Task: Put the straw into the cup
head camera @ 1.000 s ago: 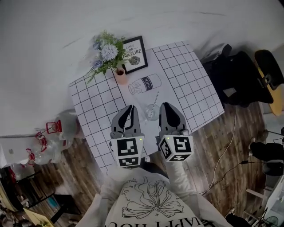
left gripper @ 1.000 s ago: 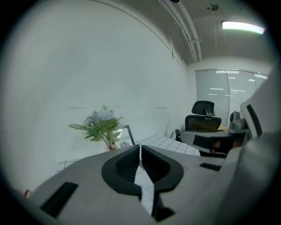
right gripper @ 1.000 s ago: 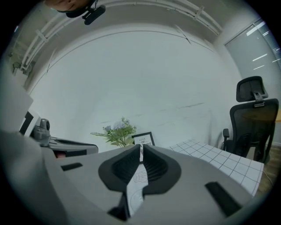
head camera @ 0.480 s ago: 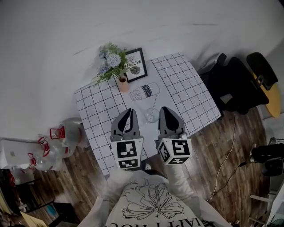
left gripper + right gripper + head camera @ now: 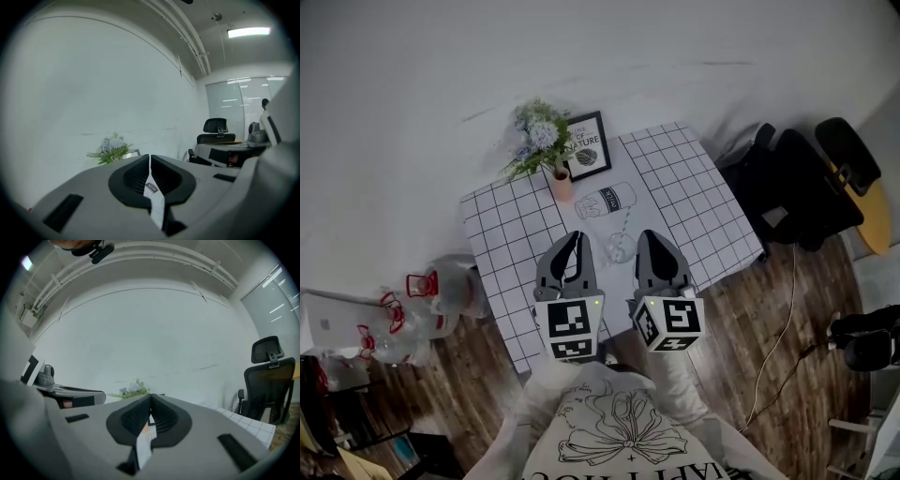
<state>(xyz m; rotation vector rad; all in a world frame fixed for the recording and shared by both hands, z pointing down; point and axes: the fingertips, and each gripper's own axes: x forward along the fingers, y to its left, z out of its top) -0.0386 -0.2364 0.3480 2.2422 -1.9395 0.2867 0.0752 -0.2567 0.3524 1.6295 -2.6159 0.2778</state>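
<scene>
1. A table [image 5: 698, 192] with a white, black-gridded top stands on a wooden floor [image 5: 787, 319].
2. On it are a flower vase [image 5: 562, 184], a framed picture [image 5: 587, 146], a bottle [image 5: 607, 200] seemingly lying on its side, and a clear cup [image 5: 621, 248].

A thin straw [image 5: 624, 226] stands tilted inside the clear, upright cup [image 5: 619, 250].
</scene>
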